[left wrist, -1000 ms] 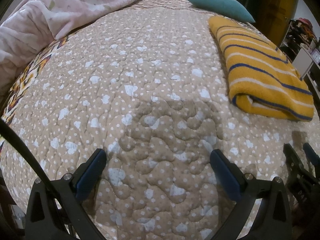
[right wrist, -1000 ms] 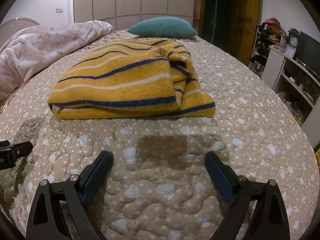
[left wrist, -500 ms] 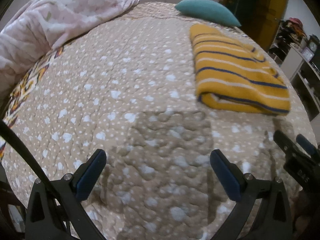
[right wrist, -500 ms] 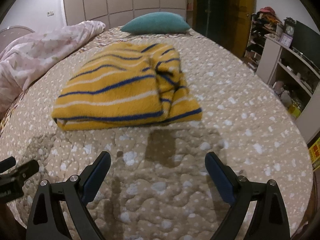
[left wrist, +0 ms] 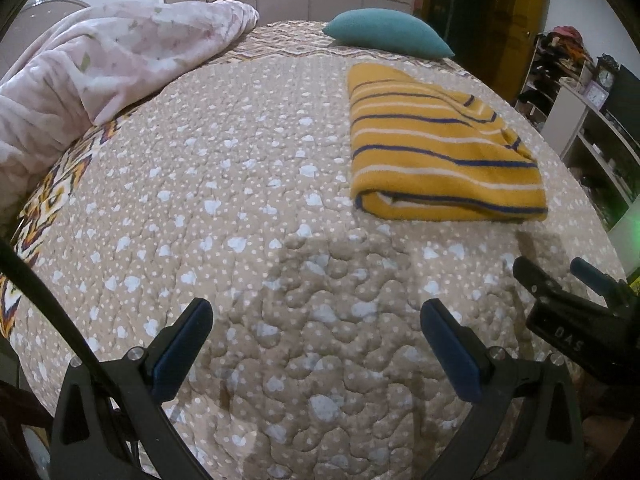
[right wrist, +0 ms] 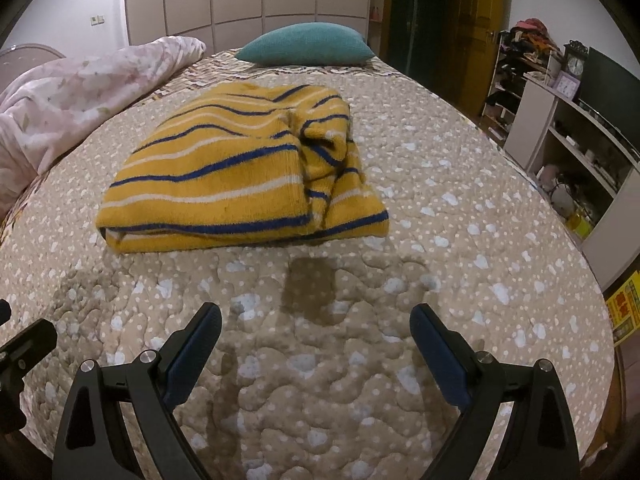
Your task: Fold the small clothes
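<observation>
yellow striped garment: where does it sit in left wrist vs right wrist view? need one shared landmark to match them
Left wrist: the folded yellow striped garment lies upper right on the quilt, folded edge toward the camera.
Right wrist: the same garment sits center-left, ahead of the open right hand-held gripper, not touching it.
Shared landmark: the teal pillow, beyond the garment's far end in both views.

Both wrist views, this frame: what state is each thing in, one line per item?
Yellow striped garment: folded, lying flat on the quilt, untouched.
Left gripper: open, empty, short of the garment.
Right gripper: open, empty, short of the garment.
Pink duvet: bunched up along the bed's left side.
Teal pillow: lying at the far end.
</observation>
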